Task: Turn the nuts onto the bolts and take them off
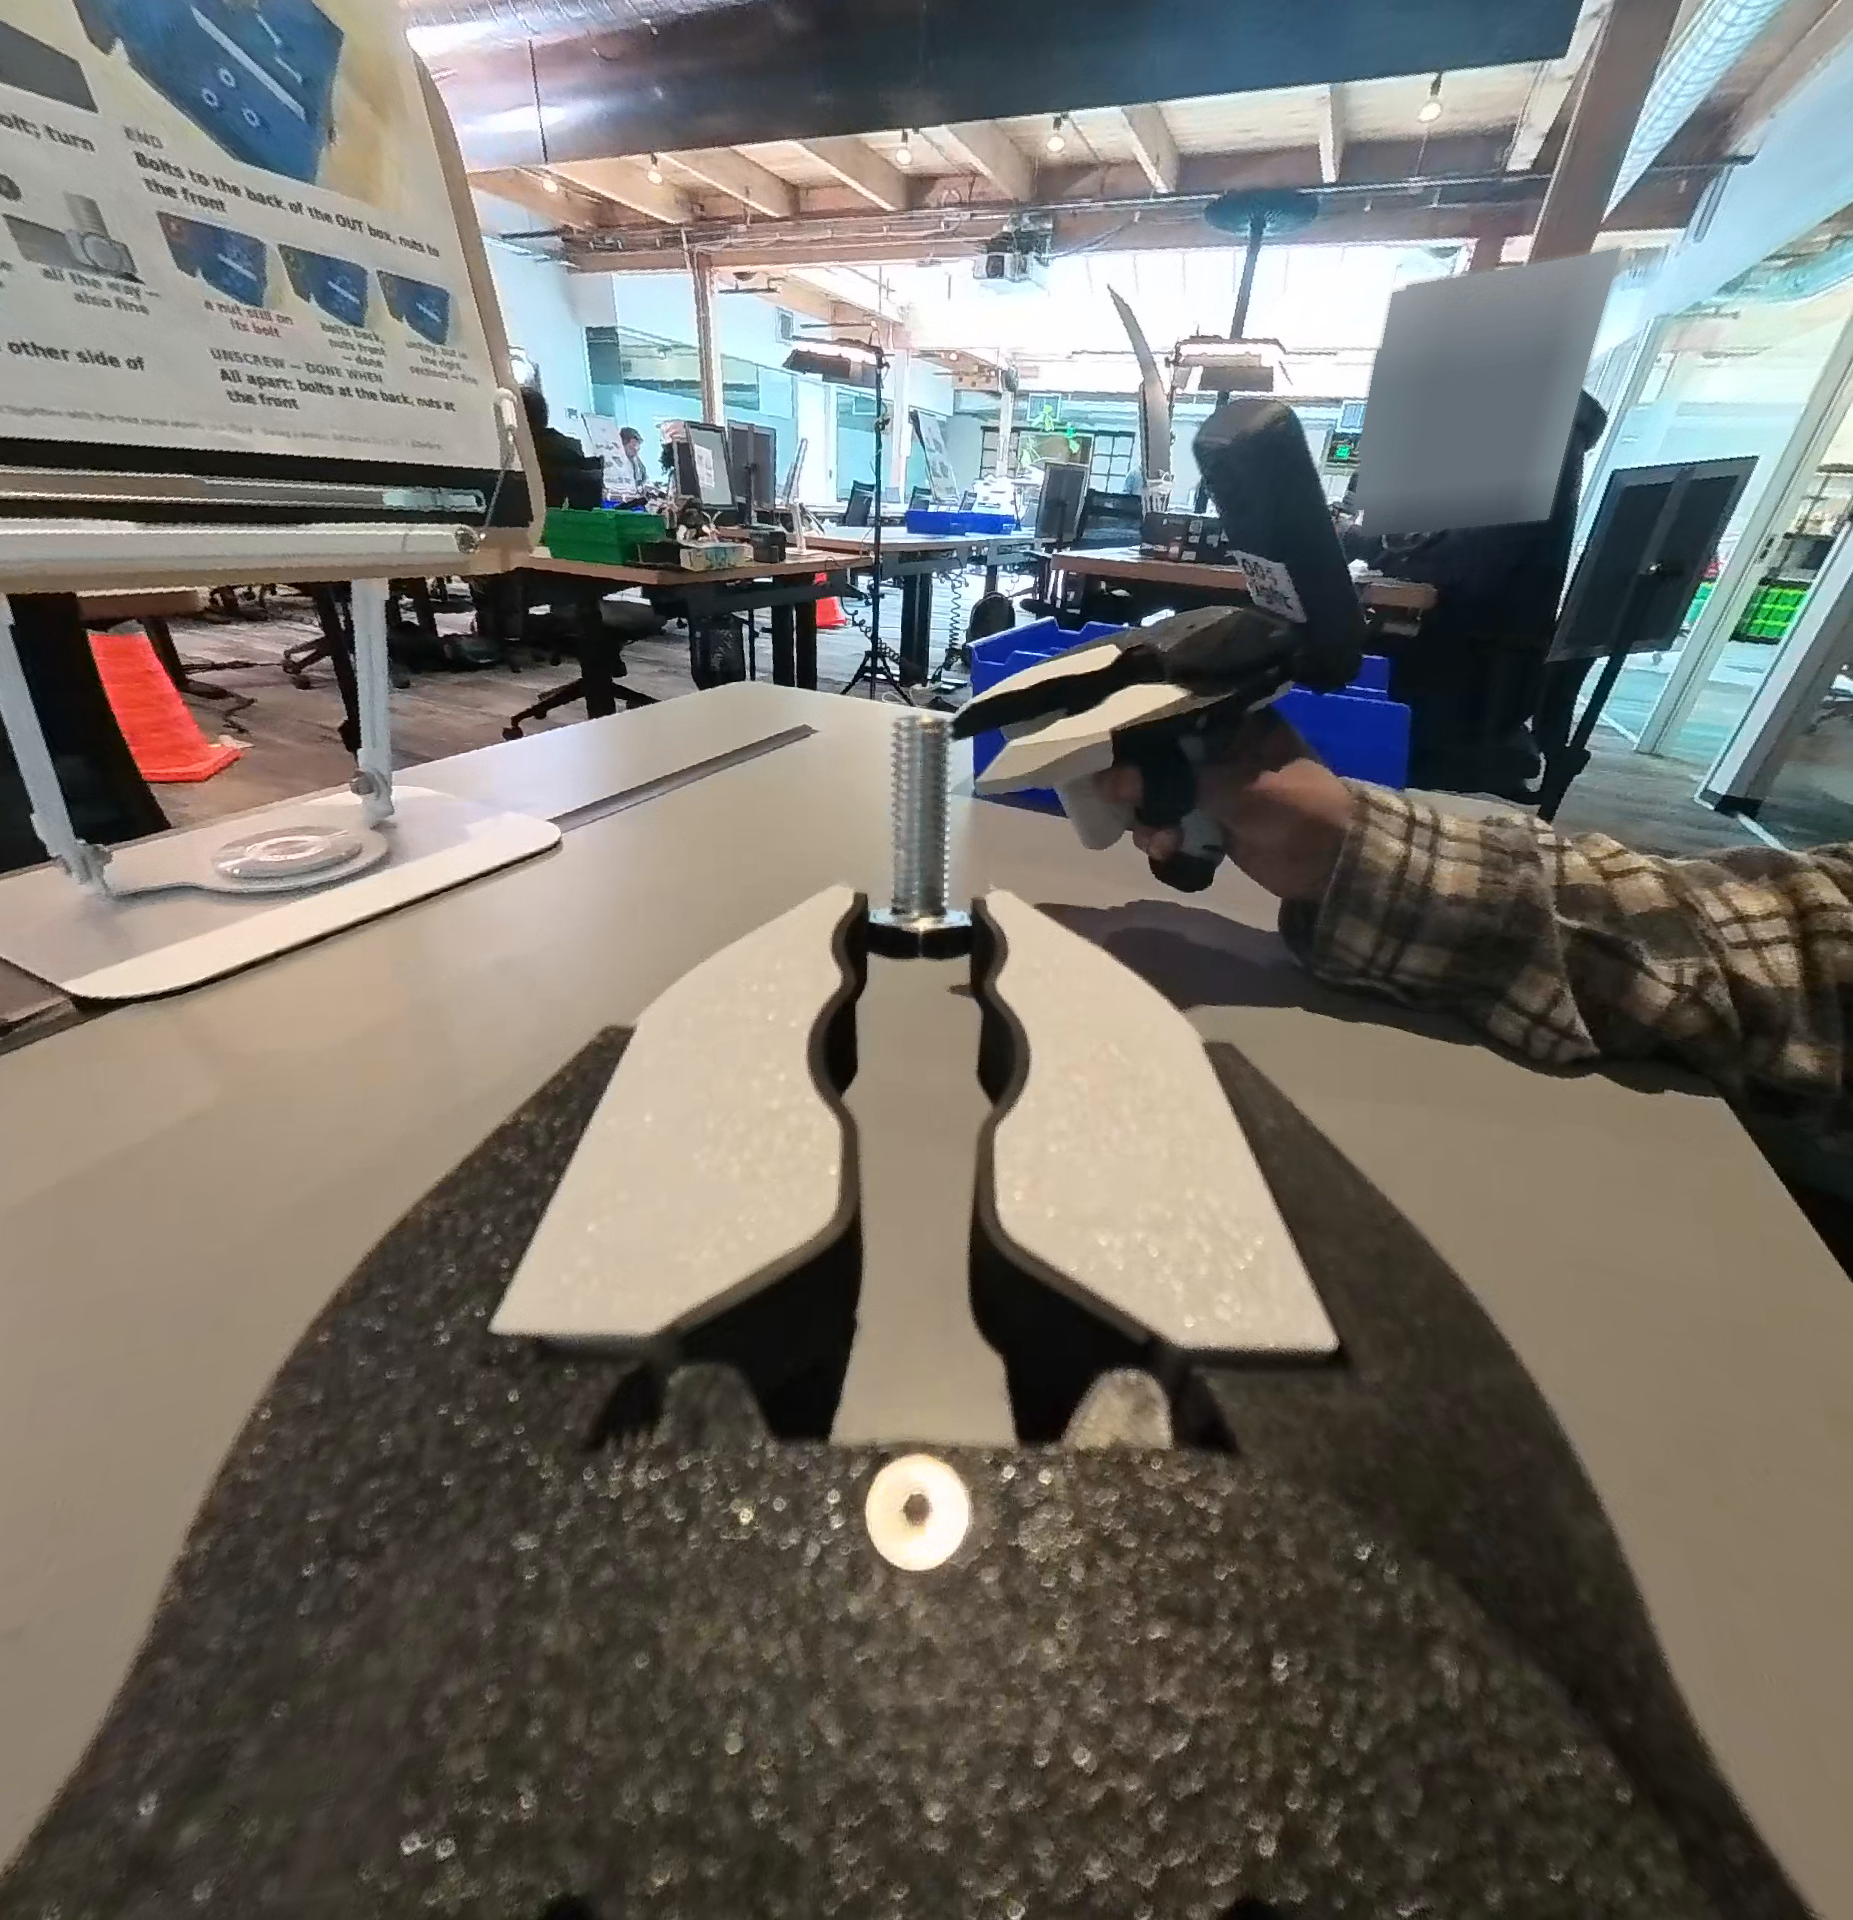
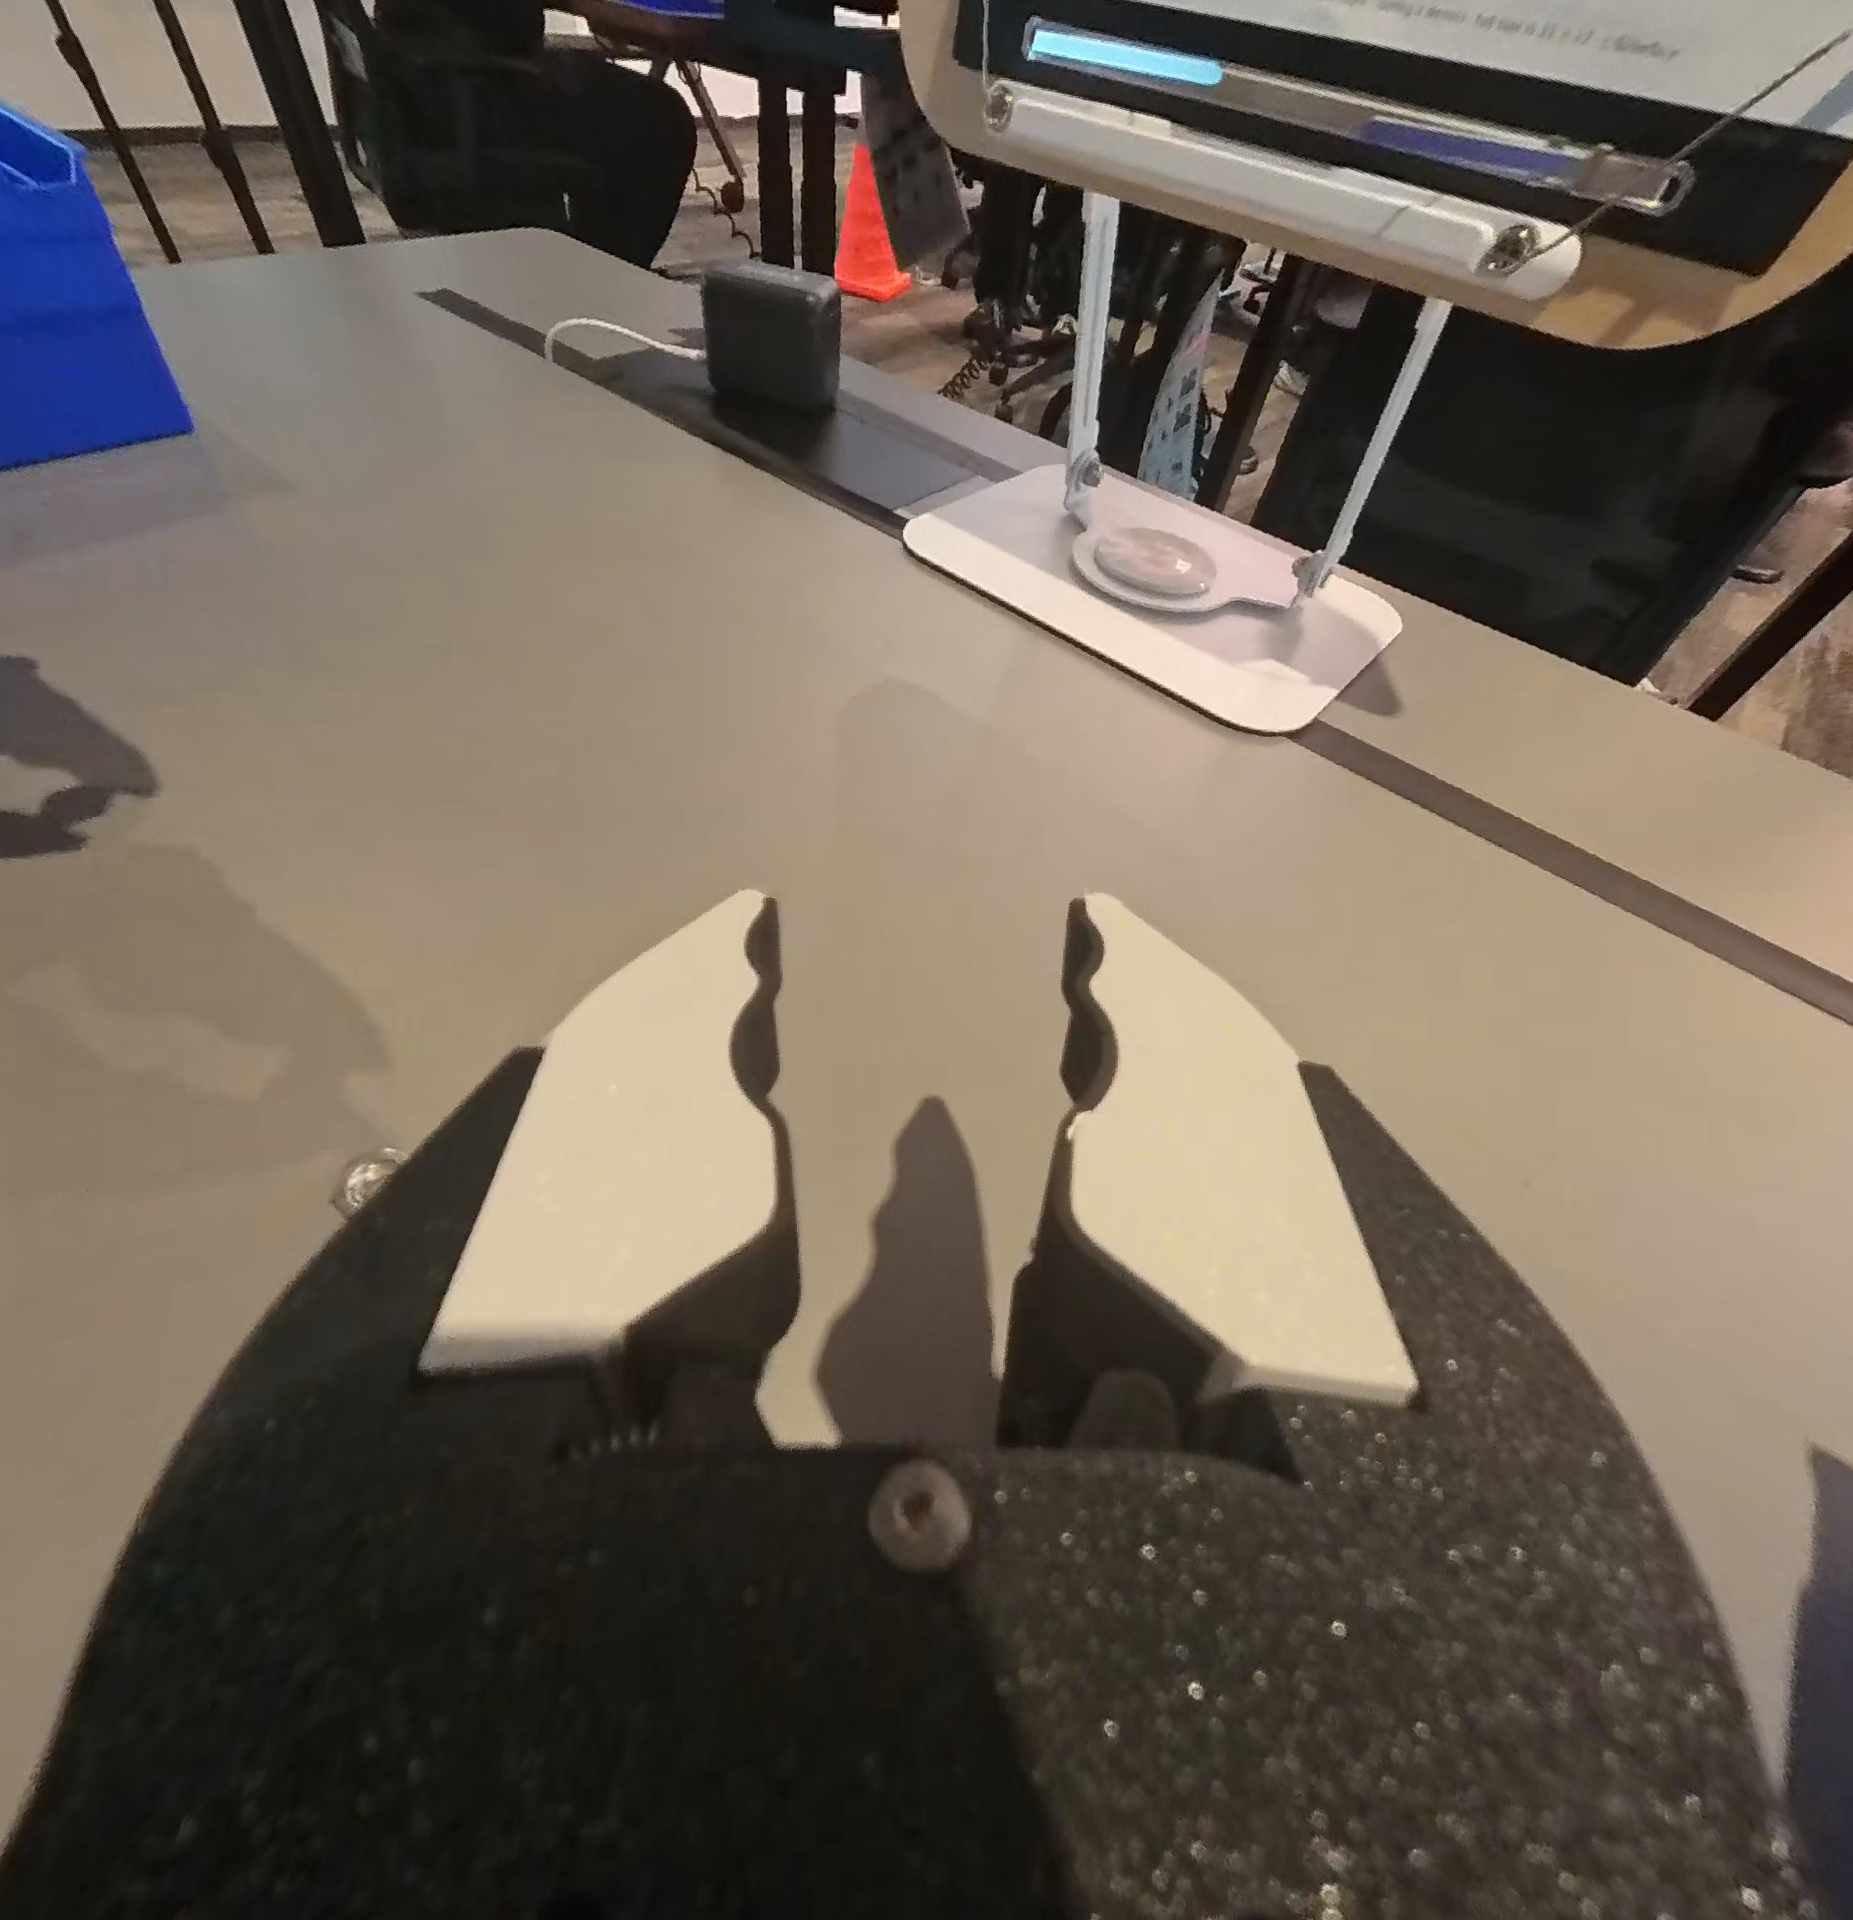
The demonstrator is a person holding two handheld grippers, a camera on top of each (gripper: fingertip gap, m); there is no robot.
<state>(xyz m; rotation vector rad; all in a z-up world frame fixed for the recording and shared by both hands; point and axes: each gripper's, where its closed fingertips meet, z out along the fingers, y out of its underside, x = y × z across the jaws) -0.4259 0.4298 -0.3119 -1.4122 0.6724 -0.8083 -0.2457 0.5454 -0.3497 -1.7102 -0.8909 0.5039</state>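
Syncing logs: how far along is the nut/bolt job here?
Done: left gripper is clamped on the head of the bolt, which stands upright on the table. In hand: right gripper is open, empty, and sits beside the bolt tip. Left: no nut on the threads or in view, so threading and removal remain.

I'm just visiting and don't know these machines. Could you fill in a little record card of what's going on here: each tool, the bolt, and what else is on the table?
left gripper: fingers shut on the bolt head, low over the table
bolt: silver, upright, threads up, no nut visible on it
right gripper: open, empty, above the table
table: grey
document stand: white base on the table, holds an instruction sheet
blue bin: at the table's far edge
charger: dark block with white cable
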